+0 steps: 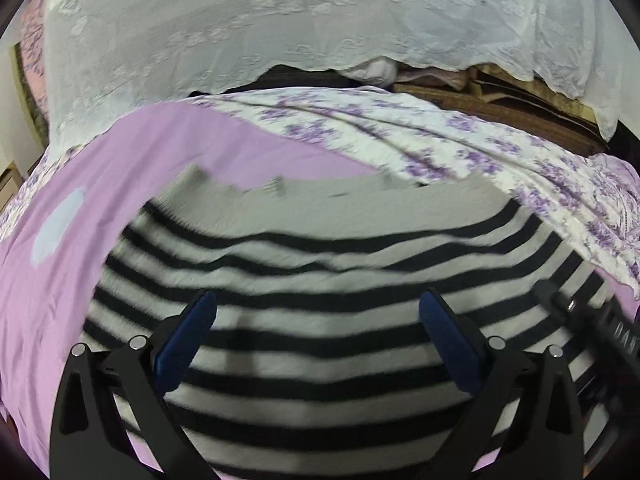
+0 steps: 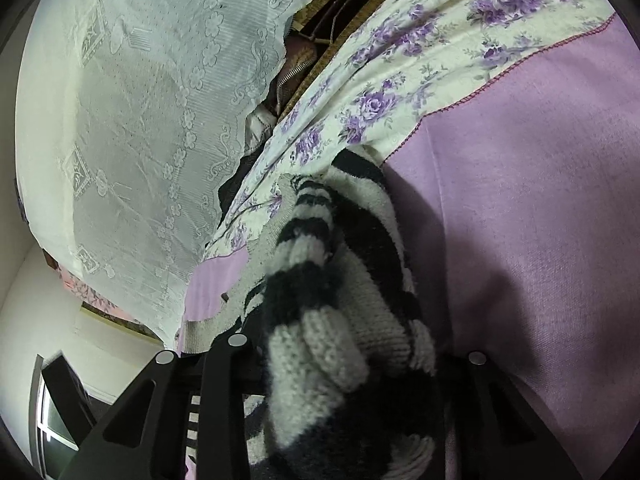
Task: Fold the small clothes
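Note:
A black-and-white striped knit sweater (image 1: 320, 240) lies spread on the lilac bedsheet (image 1: 200, 148), its plain grey top edge at the far side. My left gripper (image 1: 318, 300) hovers over the sweater's middle, open wide, its blue pads (image 1: 188, 344) apart with nothing between them. In the right wrist view a bunched fold of the same sweater (image 2: 320, 280) fills the space between the black fingers of my right gripper (image 2: 356, 332), which is shut on it; the pads are hidden by the knit. The right gripper's body (image 1: 592, 320) shows at the sweater's right edge.
A floral purple-and-white border (image 1: 400, 128) runs along the sheet's far side. Behind it hangs a white lace cloth (image 1: 240, 20) over stacked brown items (image 1: 500, 100). Bare lilac sheet (image 2: 540, 200) stretches to the right of the held fold.

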The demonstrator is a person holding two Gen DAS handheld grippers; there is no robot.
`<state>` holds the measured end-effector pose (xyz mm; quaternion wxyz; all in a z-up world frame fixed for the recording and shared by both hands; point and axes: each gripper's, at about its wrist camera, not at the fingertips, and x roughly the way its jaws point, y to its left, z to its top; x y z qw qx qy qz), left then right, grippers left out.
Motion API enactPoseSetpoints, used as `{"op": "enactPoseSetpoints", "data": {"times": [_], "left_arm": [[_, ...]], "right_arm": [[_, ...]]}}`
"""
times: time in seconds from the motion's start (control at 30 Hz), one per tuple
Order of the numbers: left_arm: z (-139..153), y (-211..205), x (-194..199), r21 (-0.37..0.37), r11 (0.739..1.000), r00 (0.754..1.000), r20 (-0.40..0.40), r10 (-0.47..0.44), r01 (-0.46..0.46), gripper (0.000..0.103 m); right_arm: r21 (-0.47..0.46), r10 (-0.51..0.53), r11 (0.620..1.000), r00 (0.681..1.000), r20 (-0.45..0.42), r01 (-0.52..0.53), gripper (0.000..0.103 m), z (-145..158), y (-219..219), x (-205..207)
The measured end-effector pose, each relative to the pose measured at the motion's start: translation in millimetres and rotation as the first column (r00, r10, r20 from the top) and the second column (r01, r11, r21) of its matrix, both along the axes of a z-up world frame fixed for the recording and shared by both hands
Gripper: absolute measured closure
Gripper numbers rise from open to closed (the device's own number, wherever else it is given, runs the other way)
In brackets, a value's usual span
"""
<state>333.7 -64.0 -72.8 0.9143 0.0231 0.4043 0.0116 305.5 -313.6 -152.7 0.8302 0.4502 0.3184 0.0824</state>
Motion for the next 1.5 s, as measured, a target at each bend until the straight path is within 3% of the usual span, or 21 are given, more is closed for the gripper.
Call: {"op": "enactPoseSetpoints", "data": {"times": [0.2,0.33,0.47,0.6,0.67,0.87,1.17,1.5], "left_arm": [[-21,-50,23,0.055,0.998,0.996,-0.085,-0.037,0.042,0.004],[-36,-67,16,0.130,0.991,0.999,-0.040,-0.021,0.026,0.004],[-33,-70,12,0.139,0.990,0.999,-0.021,-0.027,0.029,0.005],[-22,-71,1,0.119,0.990,0.997,0.001,-0.073,0.072,0.016],[-14,-70,-4,0.117,0.990,0.997,0.016,-0.079,0.077,0.017],[6,-54,-12,0.035,0.995,0.994,0.054,-0.090,0.088,0.017],[31,-20,-21,-0.010,0.998,0.991,0.121,-0.055,0.056,0.015],[47,75,-28,-0.097,0.994,0.985,0.158,0.066,-0.051,0.015]], "right_arm": [[0.087,-0.006,0.996,1.000,-0.008,0.007,0.066,-6,-7,0],[0.090,-0.009,0.996,1.000,-0.010,0.010,0.066,-6,-6,-1],[0.034,0.037,0.999,0.999,0.026,-0.038,0.070,6,6,0],[-0.057,0.079,0.996,0.993,0.086,-0.074,0.069,30,22,-5],[-0.087,0.091,0.993,0.990,0.106,-0.082,0.069,38,27,-9],[-0.105,0.117,0.989,0.981,0.155,-0.101,0.070,57,38,-19],[-0.146,0.142,0.983,0.970,0.198,-0.114,0.070,87,69,-22],[-0.263,0.257,0.944,0.942,0.214,-0.198,0.070,119,168,-13]]}}
